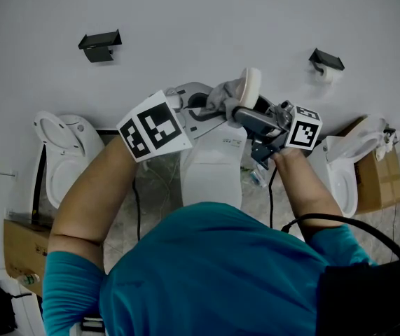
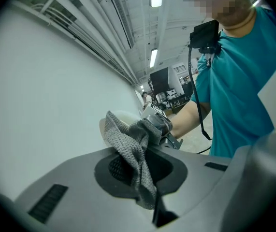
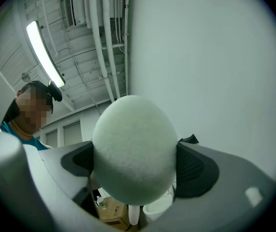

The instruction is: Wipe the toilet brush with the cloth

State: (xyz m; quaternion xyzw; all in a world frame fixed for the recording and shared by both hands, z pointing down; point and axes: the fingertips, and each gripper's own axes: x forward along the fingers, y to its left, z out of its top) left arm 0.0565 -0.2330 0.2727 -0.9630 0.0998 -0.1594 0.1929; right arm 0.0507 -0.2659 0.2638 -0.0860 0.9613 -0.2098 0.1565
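The toilet brush's round white head (image 3: 134, 149) fills the right gripper view, and my right gripper (image 3: 135, 151) is shut on it, a pad pressing on each side. In the head view the brush head (image 1: 251, 87) stands up in front of the wall, above the right gripper (image 1: 243, 112). My left gripper (image 1: 205, 108) is shut on a grey waffle cloth (image 1: 222, 95), which lies against the head's left side. In the left gripper view the cloth (image 2: 134, 151) runs up out of the left gripper (image 2: 150, 178) and drapes over the white head (image 2: 112, 120).
Three white toilets stand along the wall: left (image 1: 63, 152), middle (image 1: 214, 166), right (image 1: 341, 177). Cardboard boxes sit at the right (image 1: 378, 182) and lower left (image 1: 23, 247). A black bracket (image 1: 101, 46) and a paper holder (image 1: 326, 61) hang on the wall. A black cable (image 1: 347, 222) loops by my right arm.
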